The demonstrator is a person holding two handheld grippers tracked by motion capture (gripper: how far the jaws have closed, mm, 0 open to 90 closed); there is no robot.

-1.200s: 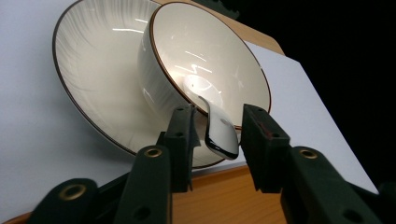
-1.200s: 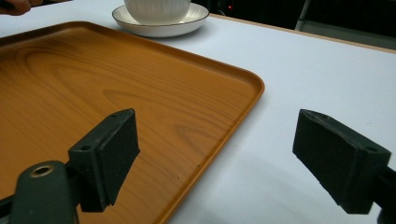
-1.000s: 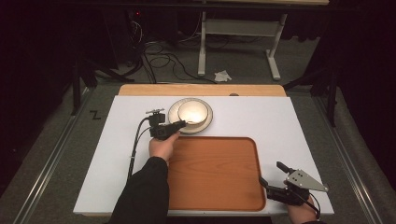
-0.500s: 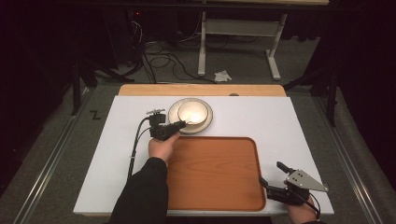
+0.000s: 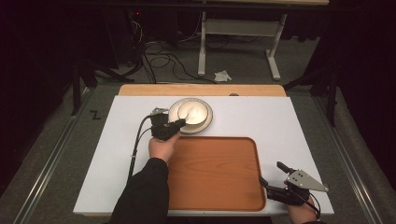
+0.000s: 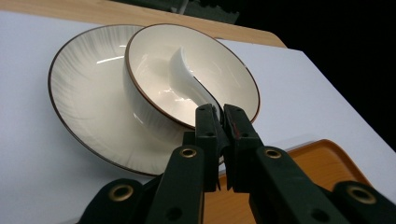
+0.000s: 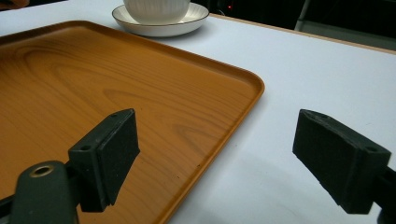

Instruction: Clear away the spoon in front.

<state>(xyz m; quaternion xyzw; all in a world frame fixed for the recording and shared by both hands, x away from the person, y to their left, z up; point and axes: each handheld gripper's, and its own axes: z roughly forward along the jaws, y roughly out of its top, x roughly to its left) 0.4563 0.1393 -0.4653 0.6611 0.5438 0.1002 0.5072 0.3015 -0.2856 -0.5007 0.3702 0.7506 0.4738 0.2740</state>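
White spoon (image 6: 184, 81) in the bowl (image 6: 154, 70) slants handle-first toward the left gripper (image 6: 219, 114), which pinches it.

Our left gripper (image 5: 183, 122) reaches over the near-left rim of the bowl (image 6: 154, 60), its jaws having just closed, pads pinched on the handle of the white spoon (image 6: 187, 81) lying in it. Well off to the bowl's near right, our right gripper (image 7: 219, 154) rests low, jaws spread wide with nothing between them.
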